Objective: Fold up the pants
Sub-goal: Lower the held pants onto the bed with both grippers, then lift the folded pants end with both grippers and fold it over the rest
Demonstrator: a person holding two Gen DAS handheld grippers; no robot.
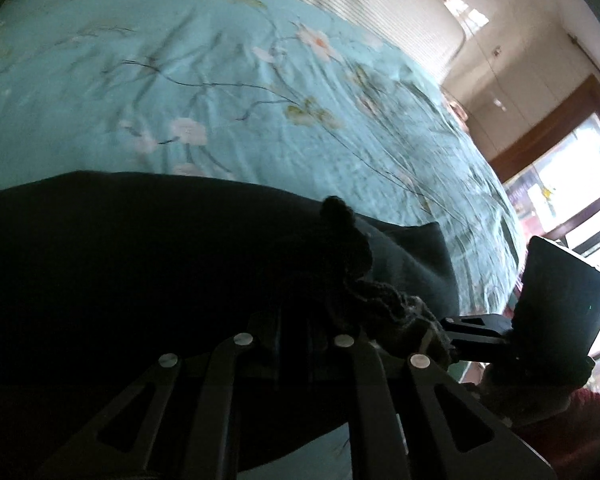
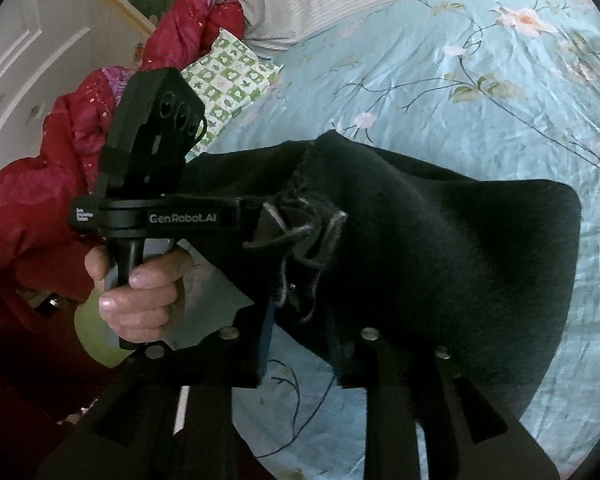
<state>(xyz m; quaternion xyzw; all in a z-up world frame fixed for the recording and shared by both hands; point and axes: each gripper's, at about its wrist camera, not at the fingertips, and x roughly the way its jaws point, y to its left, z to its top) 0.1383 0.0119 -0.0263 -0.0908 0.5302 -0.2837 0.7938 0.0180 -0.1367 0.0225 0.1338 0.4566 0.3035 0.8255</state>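
The black pants [image 1: 140, 264] hang lifted above a teal flowered bedspread [image 1: 220, 92]. My left gripper [image 1: 296, 320] is shut on the frayed waist edge of the pants, its fingertips buried in the dark cloth. In the right wrist view the pants [image 2: 440, 248] drape over my right gripper [image 2: 304, 316], which is shut on the same frayed edge with loose grey threads [image 2: 296, 224]. The left gripper [image 2: 256, 216] shows there too, clamped on the cloth from the left, held by a bare hand [image 2: 140, 296]. The right gripper's body [image 1: 560, 300] shows at the right of the left wrist view.
The bedspread [image 2: 460, 100] covers the bed. A green patterned pillow [image 2: 228, 76] and a red quilt [image 2: 80, 128] lie at its left end. A striped sheet [image 1: 360, 4] borders the far side. A wooden doorway [image 1: 552, 136] and a white wall stand beyond.
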